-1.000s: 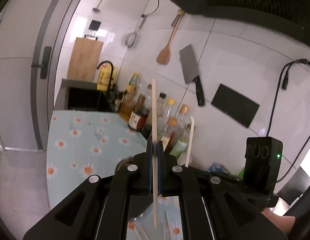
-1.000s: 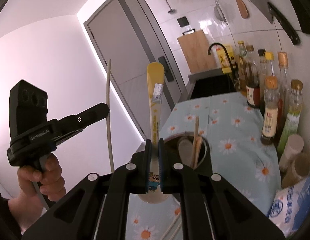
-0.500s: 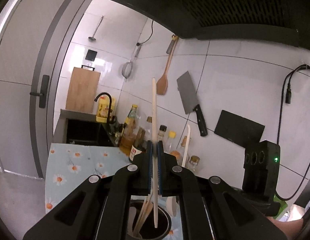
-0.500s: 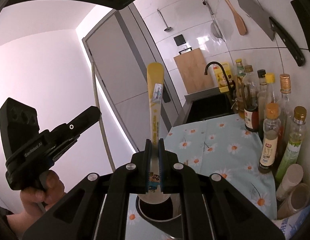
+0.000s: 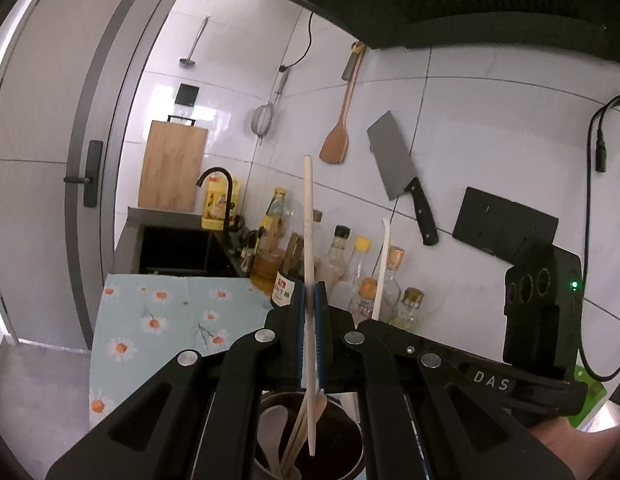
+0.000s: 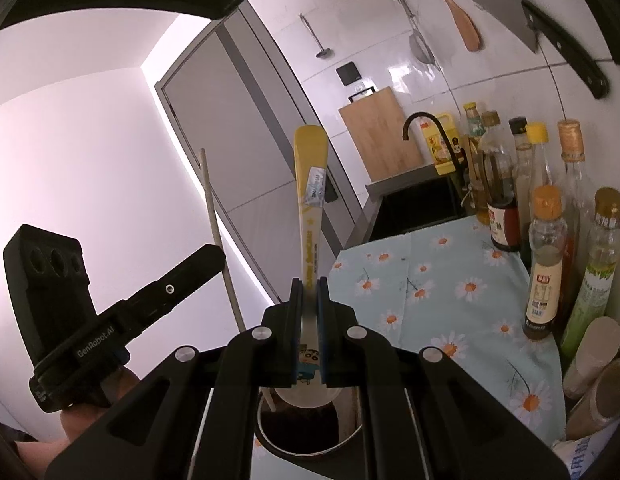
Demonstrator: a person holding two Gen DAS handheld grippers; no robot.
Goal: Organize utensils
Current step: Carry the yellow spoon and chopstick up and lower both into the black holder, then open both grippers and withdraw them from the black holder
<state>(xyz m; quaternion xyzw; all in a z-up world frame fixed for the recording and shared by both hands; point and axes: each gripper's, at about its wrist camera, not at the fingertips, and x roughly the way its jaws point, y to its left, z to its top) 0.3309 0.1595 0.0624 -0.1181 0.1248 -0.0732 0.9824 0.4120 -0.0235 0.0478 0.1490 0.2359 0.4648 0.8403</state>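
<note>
Left gripper point(image 5: 310, 300) clamps a pale wooden chopstick point(image 5: 308, 216) upright, tip inside the round dark metal utensil pot point(image 5: 345, 436) at 6 o'clock. Right gripper point(image 6: 308, 300) pinches my yellow cartoon-printed spoon point(image 6: 310, 184) above it; "GenRobot.AI" reads at 8 o'clock.

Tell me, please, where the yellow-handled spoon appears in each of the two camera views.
Left wrist view: yellow-handled spoon right of centre, only its thin pale edge visible.
Right wrist view: centre, upright in the right gripper, bowl over the utensil pot.
Shared landmark: wooden cutting board behind the sink.
</note>
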